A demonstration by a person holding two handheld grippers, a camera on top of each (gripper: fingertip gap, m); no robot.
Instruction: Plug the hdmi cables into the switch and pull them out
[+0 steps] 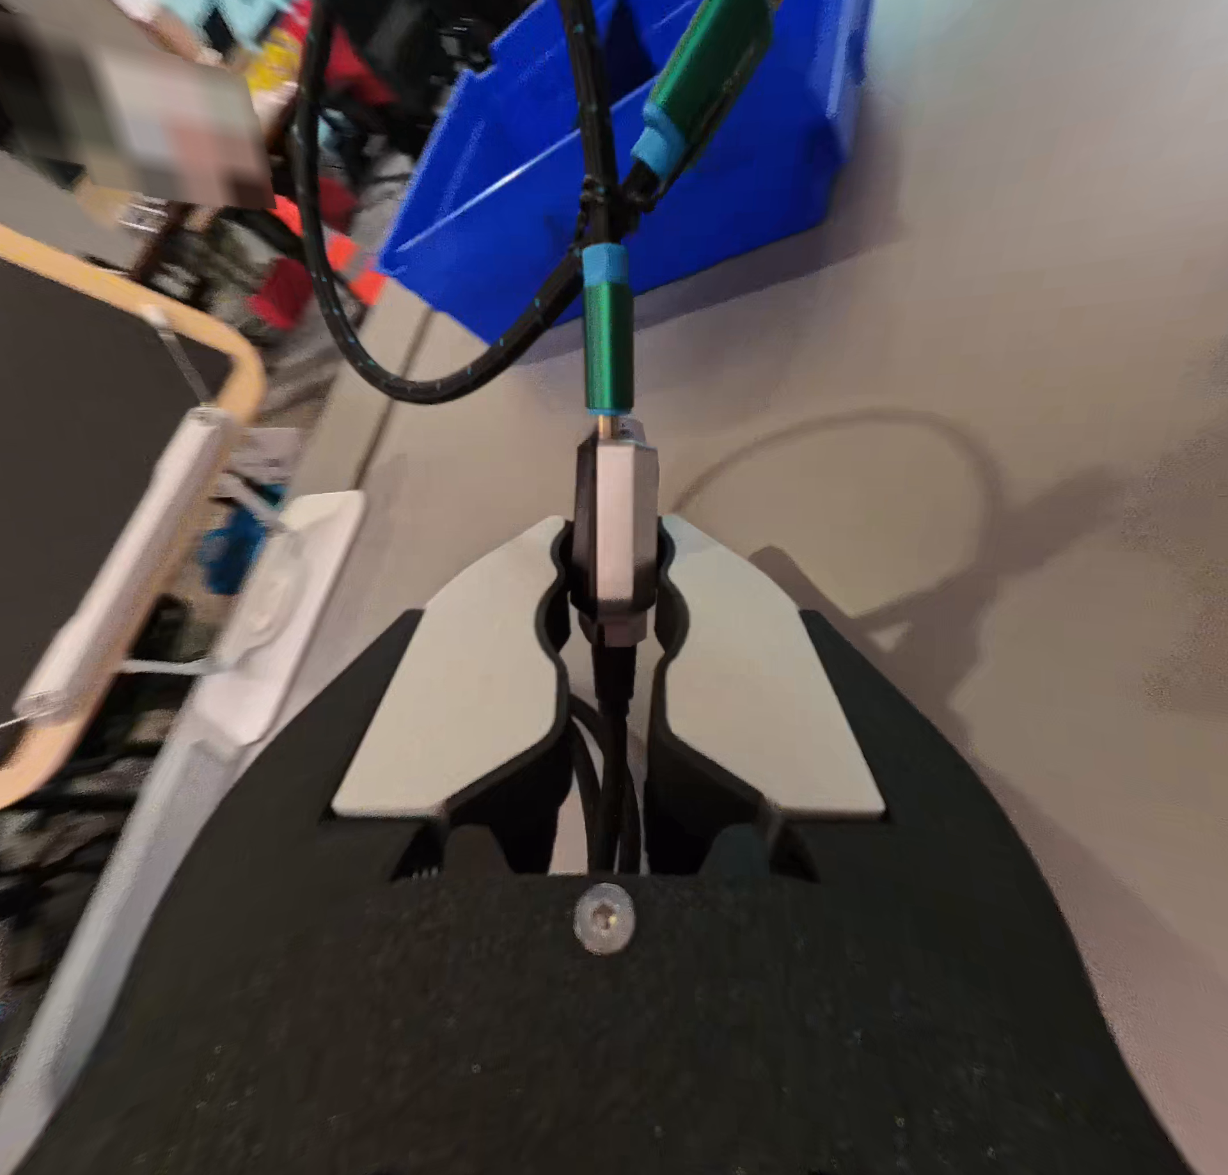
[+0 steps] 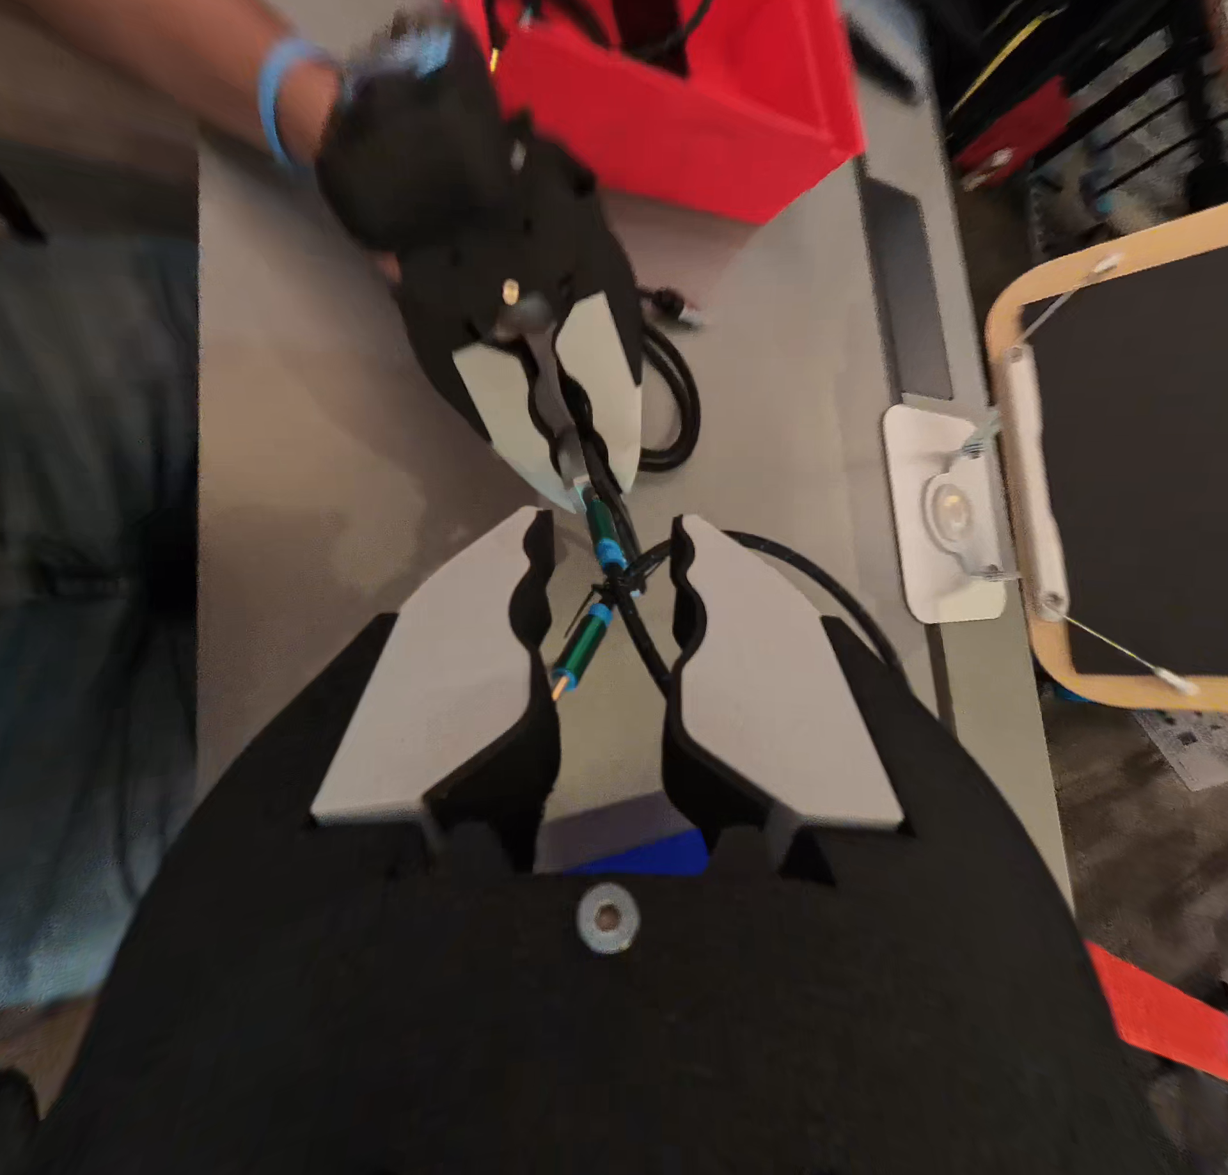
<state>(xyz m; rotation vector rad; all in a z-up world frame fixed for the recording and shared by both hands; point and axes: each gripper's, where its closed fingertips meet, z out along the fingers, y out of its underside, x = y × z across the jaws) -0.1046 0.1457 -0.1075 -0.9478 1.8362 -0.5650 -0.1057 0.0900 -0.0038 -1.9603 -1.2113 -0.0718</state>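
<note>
Green plug (image 1: 608,345) with light-blue collars; black braided cable (image 1: 332,292) (flecked with blue). Silver-grey switch (image 1: 616,532). Blue bin (image 1: 664,166), red bin (image 2: 684,100), plain grey desk (image 1: 997,345). Both grippers black with pale grey jaws.

Switch (image 1: 616,532): small grey-silver metal block with dark sides, held off the grey tabletop, clamped edge-on; a black lead leaves its near end.
HDMI plug, first (image 1: 607,339): green metallic shell with light-blue collars, seated in the far end of the switch, a sliver of bare metal showing at the joint.
HDMI plug, second (image 1: 714,60): same green shell and blue collars, gold tip exposed, unplugged, hanging free.
Cable (image 1: 319,226): black braid with blue flecks, looping; the leads are bundled by a tie near the plugs.
</note>
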